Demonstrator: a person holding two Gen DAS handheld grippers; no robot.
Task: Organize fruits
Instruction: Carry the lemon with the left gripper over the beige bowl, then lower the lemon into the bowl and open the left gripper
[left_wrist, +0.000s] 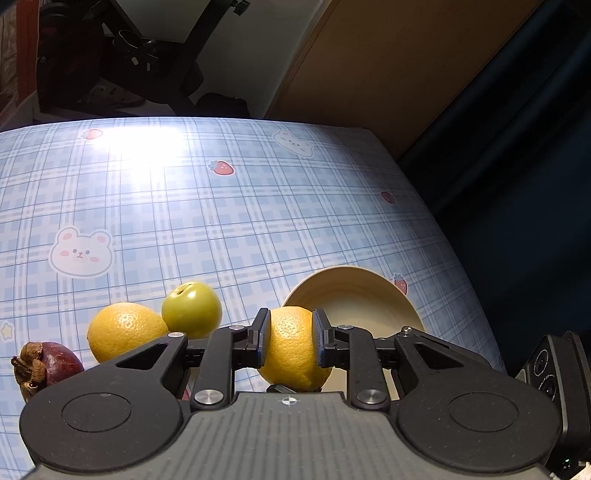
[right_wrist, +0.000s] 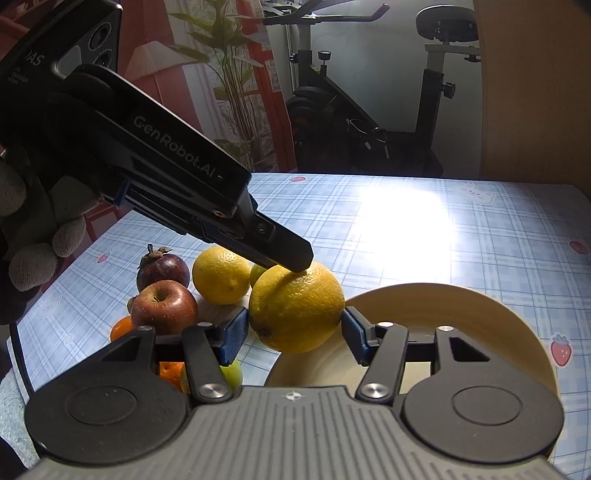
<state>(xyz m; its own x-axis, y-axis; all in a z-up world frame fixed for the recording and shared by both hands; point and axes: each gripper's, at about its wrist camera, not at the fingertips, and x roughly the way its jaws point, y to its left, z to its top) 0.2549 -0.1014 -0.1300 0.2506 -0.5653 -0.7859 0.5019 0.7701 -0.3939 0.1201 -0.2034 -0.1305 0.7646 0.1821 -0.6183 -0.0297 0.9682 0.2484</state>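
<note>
The left tool (left_wrist: 290, 341) is clenched on a yellow orange (left_wrist: 295, 350), its two pads pressing the fruit's sides, and holds it above the near rim of a cream bowl (left_wrist: 362, 295) that sits close to the desk's right edge. In the right wrist view the right tool (right_wrist: 293, 334) stands with its jaws spread on either side of the same orange; whether its pads press the fruit or merely flank it cannot be told. A gloved hand (right_wrist: 33, 236) holds the left tool's body.

The remaining fruit lies clustered on the blue plaid desk (left_wrist: 221, 206) toward its near left part: a second yellow orange (left_wrist: 123, 330), a green fruit (left_wrist: 192, 308) touching it, a dark purple mangosteen (left_wrist: 48, 363), a red apple (right_wrist: 164, 308), and a small tangerine (right_wrist: 122, 328) beside the apple.
</note>
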